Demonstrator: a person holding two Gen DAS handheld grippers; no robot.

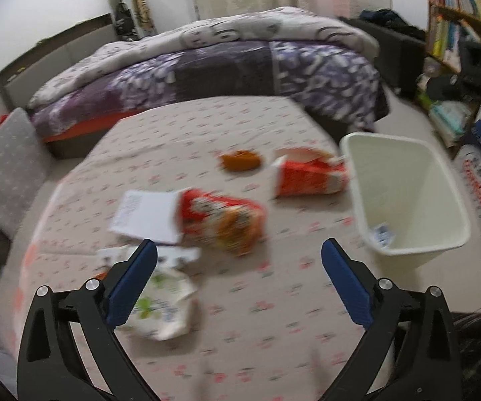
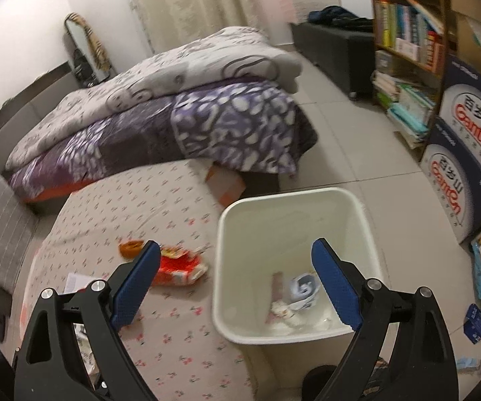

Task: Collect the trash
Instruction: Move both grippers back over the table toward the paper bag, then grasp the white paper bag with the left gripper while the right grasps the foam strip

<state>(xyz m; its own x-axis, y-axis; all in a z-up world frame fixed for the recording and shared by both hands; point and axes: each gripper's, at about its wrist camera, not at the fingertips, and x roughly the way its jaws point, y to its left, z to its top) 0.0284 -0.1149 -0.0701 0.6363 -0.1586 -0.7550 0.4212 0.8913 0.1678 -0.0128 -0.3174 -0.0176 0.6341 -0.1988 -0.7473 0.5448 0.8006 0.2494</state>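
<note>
White bin (image 2: 294,260) beside flowered table (image 1: 207,140); wrappers already lie in its bottom; left gripper (image 1: 238,250) above table, jaws spread wide, nothing between them; right gripper (image 2: 235,252) over bin's near rim, jaws spread, empty; on table near bin: red snack bag (image 1: 307,177), orange-red packet (image 1: 223,220), white paper (image 1: 147,217), brown scrap (image 1: 240,160), green-print wrapper (image 1: 163,304).

Bare flower-printed tabletop cloth (image 1: 260,327) is lying open beneath the left hand-held gripper (image 1: 238,250), while a red-and-orange snack bag (image 1: 227,220), white paper sheet (image 1: 147,217) and crumpled green-printed white wrapper (image 1: 163,304) are crowding its far and left sides. The cream plastic rectangular waste bin (image 2: 367,234) is standing just beside the tabletop edge, its mouth gaping unobstructed under the right hand-held gripper (image 2: 235,250), with stacked blue-and-white cardboard boxes (image 2: 464,153) closing off the right.
</note>
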